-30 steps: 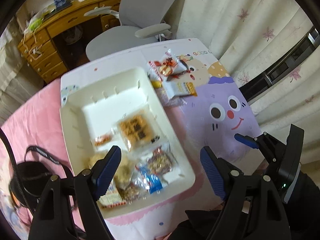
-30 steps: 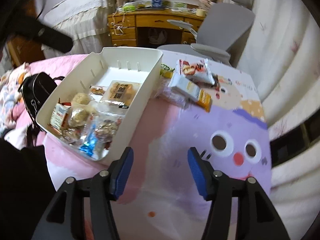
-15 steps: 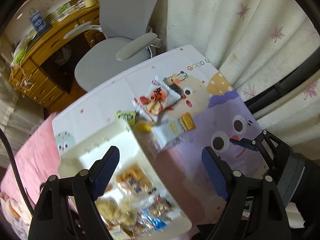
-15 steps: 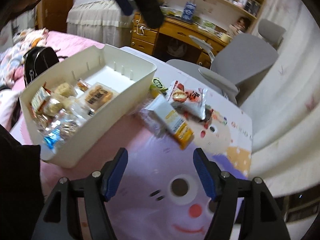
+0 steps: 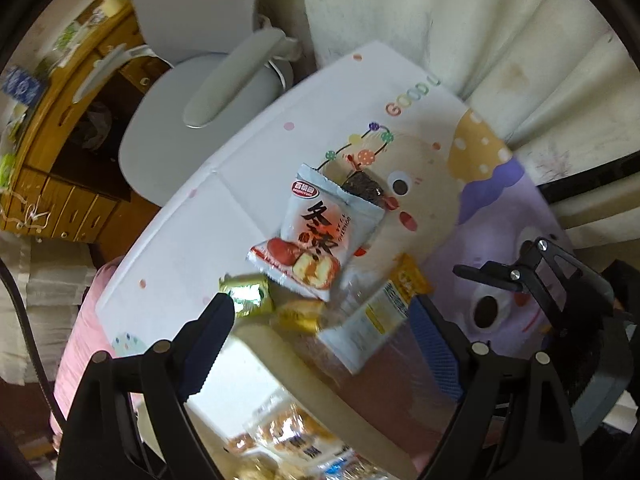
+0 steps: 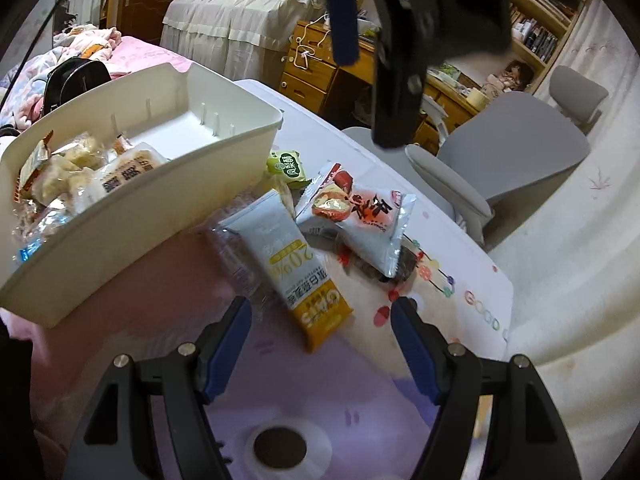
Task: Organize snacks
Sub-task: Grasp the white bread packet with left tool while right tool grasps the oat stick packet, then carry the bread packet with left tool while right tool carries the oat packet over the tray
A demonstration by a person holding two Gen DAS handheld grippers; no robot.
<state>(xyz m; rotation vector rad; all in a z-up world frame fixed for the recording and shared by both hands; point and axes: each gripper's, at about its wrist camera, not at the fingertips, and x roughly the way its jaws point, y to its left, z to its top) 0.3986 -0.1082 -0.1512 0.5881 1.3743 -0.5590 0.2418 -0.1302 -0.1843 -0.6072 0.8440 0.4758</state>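
Note:
Loose snacks lie on the cartoon tablecloth [image 6: 460, 264] beside a white bin [image 6: 168, 184] that holds several wrapped snacks. A red-and-white packet [image 5: 320, 232] [image 6: 360, 216] rests partly on a dark packet [image 5: 364, 188]. A white-and-yellow oat bar [image 6: 296, 272] [image 5: 384, 316], a green packet [image 6: 286, 164] [image 5: 246, 294] and a gold-wrapped piece [image 5: 300, 314] lie against the bin's rim [image 5: 272, 344]. My left gripper [image 5: 320, 306] hangs open above this pile, pointing down. My right gripper [image 6: 320, 304] sits low before the oat bar's yellow end, jaws opening, pressing on nothing.
A grey office chair [image 6: 512, 152] [image 5: 192, 92] stands at the table's far edge, with a wooden desk [image 5: 48, 160] behind it. A curtain [image 5: 460, 20] runs along one side. A black bag [image 6: 72, 80] lies on the pink bed past the bin.
My left gripper has travelled from over the bin's filled end to above the loose snacks. My right gripper has come closer to the oat bar and its jaws have widened.

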